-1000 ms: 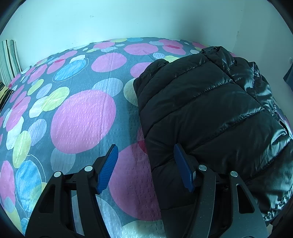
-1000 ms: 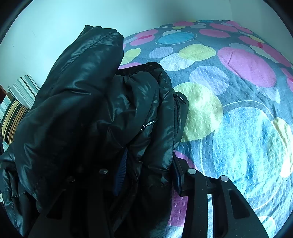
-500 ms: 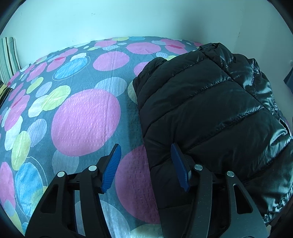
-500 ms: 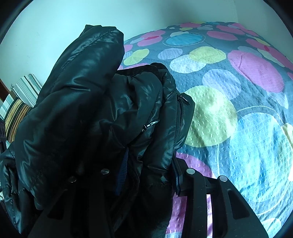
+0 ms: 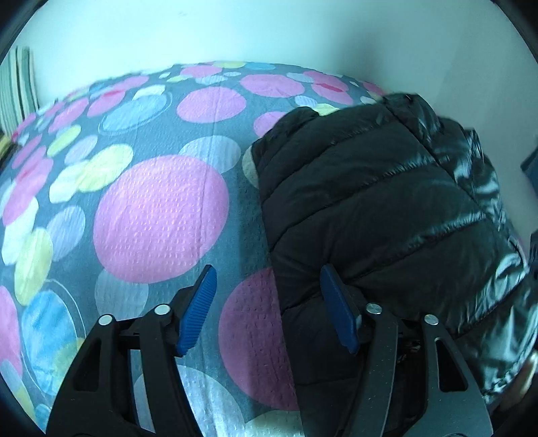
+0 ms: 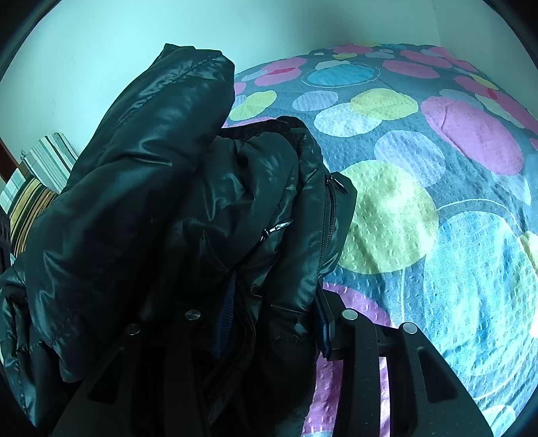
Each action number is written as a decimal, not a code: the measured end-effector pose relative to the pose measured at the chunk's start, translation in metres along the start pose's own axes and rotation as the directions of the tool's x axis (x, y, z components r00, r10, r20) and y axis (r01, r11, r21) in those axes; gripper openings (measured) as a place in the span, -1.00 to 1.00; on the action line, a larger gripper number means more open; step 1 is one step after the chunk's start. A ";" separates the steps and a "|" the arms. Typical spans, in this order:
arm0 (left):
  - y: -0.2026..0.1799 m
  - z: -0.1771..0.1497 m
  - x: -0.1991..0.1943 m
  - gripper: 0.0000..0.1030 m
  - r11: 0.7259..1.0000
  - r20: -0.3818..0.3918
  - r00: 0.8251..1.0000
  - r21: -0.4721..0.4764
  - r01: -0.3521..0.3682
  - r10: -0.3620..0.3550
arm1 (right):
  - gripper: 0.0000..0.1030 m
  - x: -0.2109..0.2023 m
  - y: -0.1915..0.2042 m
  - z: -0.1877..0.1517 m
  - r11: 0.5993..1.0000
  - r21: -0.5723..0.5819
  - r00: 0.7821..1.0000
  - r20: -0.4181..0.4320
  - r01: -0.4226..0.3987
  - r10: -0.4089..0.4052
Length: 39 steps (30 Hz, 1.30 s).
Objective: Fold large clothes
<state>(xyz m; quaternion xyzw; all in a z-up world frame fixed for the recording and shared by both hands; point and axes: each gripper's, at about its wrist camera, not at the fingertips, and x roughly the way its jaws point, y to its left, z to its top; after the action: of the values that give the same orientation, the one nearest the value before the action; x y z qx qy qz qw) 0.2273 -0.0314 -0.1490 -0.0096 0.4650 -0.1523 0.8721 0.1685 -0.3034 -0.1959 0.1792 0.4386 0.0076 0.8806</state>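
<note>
A black quilted puffer jacket (image 5: pixel 386 215) lies folded in a bulky heap on the right side of the dotted bedspread (image 5: pixel 158 215). My left gripper (image 5: pixel 267 304) stands open at the jacket's near left edge. Its right blue pad (image 5: pixel 336 309) presses against the jacket and its left pad (image 5: pixel 198 309) hangs over bare bedspread. In the right wrist view the jacket (image 6: pixel 161 208) fills the left half, with a zipper (image 6: pixel 331 215) showing. My right gripper (image 6: pixel 274 317) is shut on a thick fold of it, which partly hides the left pad (image 6: pixel 225 312).
The bedspread (image 6: pixel 437 188) runs wide to the right of the jacket in the right wrist view. A pale wall (image 5: pixel 269 30) borders the bed's far side. Striped cushions (image 6: pixel 37 181) sit at the bed's far left end.
Both views have shifted slightly, with the jacket sitting a little lower and nearer in the left wrist view. The right gripper keeps its hold and the left stays open.
</note>
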 end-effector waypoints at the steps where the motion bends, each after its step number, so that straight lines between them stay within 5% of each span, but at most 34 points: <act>1: 0.005 0.001 0.000 0.29 0.999 -0.009 1.000 -0.028 0.023 -0.023 | -0.22 0.000 0.000 -0.001 1.000 0.000 1.000 0.000 -0.001 0.001; 10: 0.018 0.000 -0.002 0.37 0.982 0.002 0.991 -0.134 0.136 -0.137 | -0.22 0.001 0.001 -0.001 1.000 0.001 1.000 0.004 0.005 -0.005; 21: 0.010 -0.002 0.001 0.38 0.982 -0.005 0.989 -0.121 0.143 -0.145 | -0.22 0.000 0.001 -0.002 1.000 0.004 1.000 0.009 0.004 -0.004; 26: 0.017 -0.002 0.000 0.42 0.958 -0.009 0.971 -0.167 0.234 -0.238 | -0.22 0.000 0.001 -0.001 1.000 0.004 1.000 0.010 0.004 -0.004; 31: 0.008 -0.008 0.013 0.45 0.959 -0.013 0.970 -0.157 0.236 -0.241 | -0.22 0.001 -0.001 -0.001 1.000 0.010 1.000 0.010 0.002 -0.002; 33: 0.001 -0.010 0.013 0.35 0.965 -0.002 0.973 -0.125 0.230 -0.232 | -0.22 0.000 0.000 -0.001 1.000 0.008 1.000 0.014 0.004 -0.004; 35: -0.007 -0.009 0.009 -0.13 0.965 0.004 0.968 -0.079 0.251 -0.252 | -0.21 0.000 0.000 -0.002 1.000 0.006 1.000 0.021 0.004 -0.004; 39: -0.022 -0.008 0.001 -0.38 0.977 0.019 0.977 0.006 0.215 -0.215 | -0.21 -0.003 0.000 -0.002 1.000 0.019 0.999 0.029 -0.017 0.016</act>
<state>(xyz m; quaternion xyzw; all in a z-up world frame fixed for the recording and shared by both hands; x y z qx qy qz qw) 0.2158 -0.0516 -0.1504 -0.0596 0.4525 -0.2463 0.8550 0.1650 -0.3035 -0.1955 0.1914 0.4244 0.0081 0.8850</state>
